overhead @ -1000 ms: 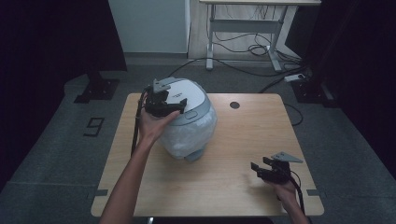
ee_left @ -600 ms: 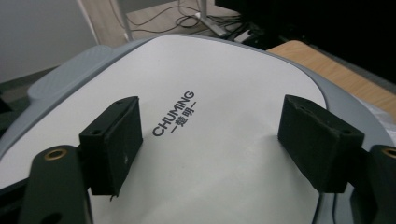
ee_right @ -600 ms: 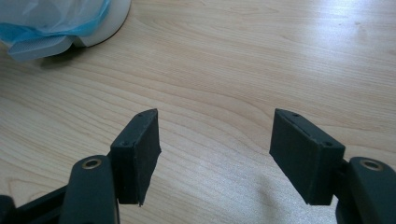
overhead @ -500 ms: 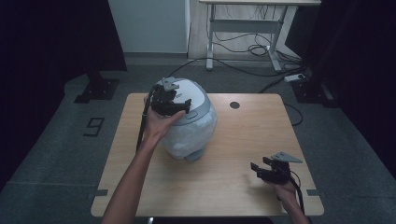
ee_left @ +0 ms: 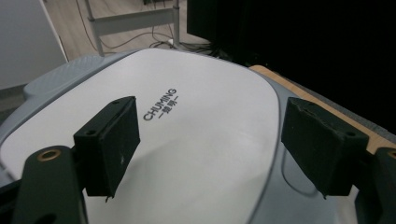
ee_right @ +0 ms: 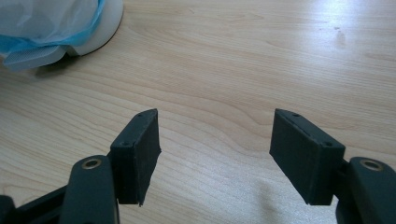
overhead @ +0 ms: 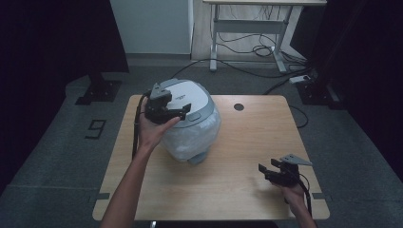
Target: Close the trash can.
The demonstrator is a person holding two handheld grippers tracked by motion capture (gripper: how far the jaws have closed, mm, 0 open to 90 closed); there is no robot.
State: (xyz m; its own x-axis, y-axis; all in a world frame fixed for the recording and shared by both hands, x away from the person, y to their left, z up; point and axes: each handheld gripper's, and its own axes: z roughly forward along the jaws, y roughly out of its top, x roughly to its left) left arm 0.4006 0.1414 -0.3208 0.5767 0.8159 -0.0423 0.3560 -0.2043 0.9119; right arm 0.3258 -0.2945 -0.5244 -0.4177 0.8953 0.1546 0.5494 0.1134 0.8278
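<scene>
A round white appliance with a grey-rimmed lid (overhead: pixel 187 97) stands on the wooden table (overhead: pixel 247 142), its body wrapped in clear plastic (overhead: pixel 190 135). The lid (ee_left: pixel 196 135) bears the word CHUMING. My left gripper (overhead: pixel 173 113) hovers over the lid's left front, open, its jaws spread above the white surface with nothing between them; it is likewise open in its own view (ee_left: pixel 212 149). My right gripper (overhead: pixel 267 171) rests low near the table's front right, open and holding nothing, its jaws apart over bare wood (ee_right: pixel 215 154).
The appliance's plastic-wrapped base (ee_right: pixel 60 28) lies at the upper left of the right gripper view. A dark cable hole (overhead: pixel 239 107) sits in the table's far side. Behind the table are a desk frame (overhead: pixel 247 33), floor cables and a black stand (overhead: pixel 100 88).
My left gripper has shifted slightly right and forward over the lid. The right gripper has stayed put.
</scene>
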